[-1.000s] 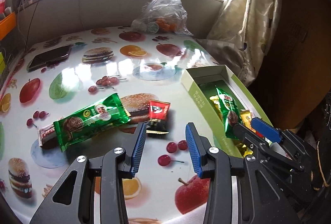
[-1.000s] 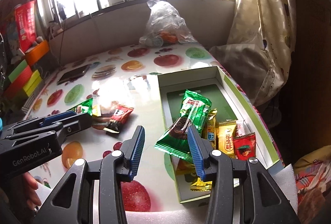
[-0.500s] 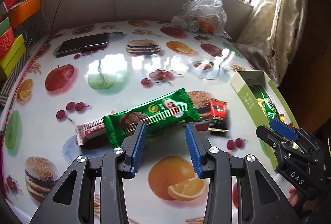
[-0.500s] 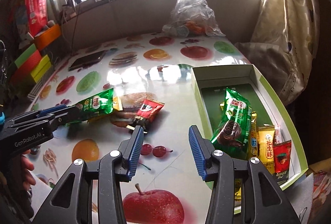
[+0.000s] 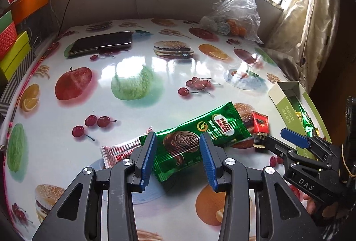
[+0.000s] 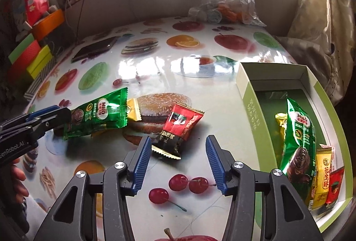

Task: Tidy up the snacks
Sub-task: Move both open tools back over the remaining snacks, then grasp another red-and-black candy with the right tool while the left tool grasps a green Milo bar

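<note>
A: Lower centre of the left wrist view: left gripper point(image 5: 178, 159), jaws parted and straddling the green Milo wafer packet point(image 5: 195, 140). Pads stand beside the wrapper; no pinch shows.

B: Why astride it?

A: Likely lined up across the packet's narrow width, so closing would catch it crosswise. Listed under it: a pink-and-white wrapped snack point(image 5: 120, 152), partly covered at lower left, and a gold wrapper point(image 6: 133, 110) poking out at its right end in the right wrist view.

B: And the other tool?

A: Lower centre of the right wrist view: right gripper point(image 6: 175, 161), jaws opening, nothing between them. It points at the red-and-black sachet point(image 6: 178, 129) lying just ahead on the fruit-print tablecloth point(image 6: 200, 76), probably widening to take it.

B: Destination?

A: Right edge of that view: green-rimmed cardboard box point(image 6: 249, 103), open-topped. Contents: a second green Milo packet point(image 6: 298, 136), a yellow peanut-crisp packet point(image 6: 322, 169), a red sachet point(image 6: 334, 185). Loose items sit left of the box, so each tool has a short carry.
</note>
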`<state>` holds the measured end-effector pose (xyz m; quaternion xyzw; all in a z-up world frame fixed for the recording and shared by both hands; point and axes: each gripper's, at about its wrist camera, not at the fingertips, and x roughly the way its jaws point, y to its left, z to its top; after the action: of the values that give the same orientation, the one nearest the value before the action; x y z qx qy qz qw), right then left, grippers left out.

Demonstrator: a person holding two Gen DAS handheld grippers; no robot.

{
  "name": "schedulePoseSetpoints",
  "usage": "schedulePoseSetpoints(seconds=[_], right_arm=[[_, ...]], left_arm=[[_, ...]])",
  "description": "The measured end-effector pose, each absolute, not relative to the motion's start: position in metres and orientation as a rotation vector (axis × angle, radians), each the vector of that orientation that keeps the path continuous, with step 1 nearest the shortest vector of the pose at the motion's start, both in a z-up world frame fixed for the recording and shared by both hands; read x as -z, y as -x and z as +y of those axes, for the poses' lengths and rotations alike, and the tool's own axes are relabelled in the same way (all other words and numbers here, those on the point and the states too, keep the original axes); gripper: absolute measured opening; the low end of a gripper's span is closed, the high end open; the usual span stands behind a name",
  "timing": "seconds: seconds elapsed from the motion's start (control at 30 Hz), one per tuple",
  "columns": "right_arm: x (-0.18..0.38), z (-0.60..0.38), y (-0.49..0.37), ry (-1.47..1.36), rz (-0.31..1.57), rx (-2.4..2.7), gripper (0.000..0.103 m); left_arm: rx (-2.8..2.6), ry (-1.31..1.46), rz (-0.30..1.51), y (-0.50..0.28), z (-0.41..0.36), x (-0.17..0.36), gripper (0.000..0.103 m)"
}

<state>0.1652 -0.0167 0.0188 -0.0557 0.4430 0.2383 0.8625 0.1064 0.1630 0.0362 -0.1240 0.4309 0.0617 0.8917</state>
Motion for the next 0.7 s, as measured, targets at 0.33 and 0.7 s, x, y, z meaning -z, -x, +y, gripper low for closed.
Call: schedulePoseSetpoints(seconds=[0.33,0.7], right_arm=[[0.0,0.0,-0.184,0.157,0.956,-0.462,0.052],[-0.001,-0.008,-0.181,0.171,0.937,-0.429,0.032]], left_arm=[[-0.089,0.284,0.913,-0.122,0.169,-0.025,0.041],[-0.012,0.27,0.959,-0.111,0.143,-0.016,0.041]])
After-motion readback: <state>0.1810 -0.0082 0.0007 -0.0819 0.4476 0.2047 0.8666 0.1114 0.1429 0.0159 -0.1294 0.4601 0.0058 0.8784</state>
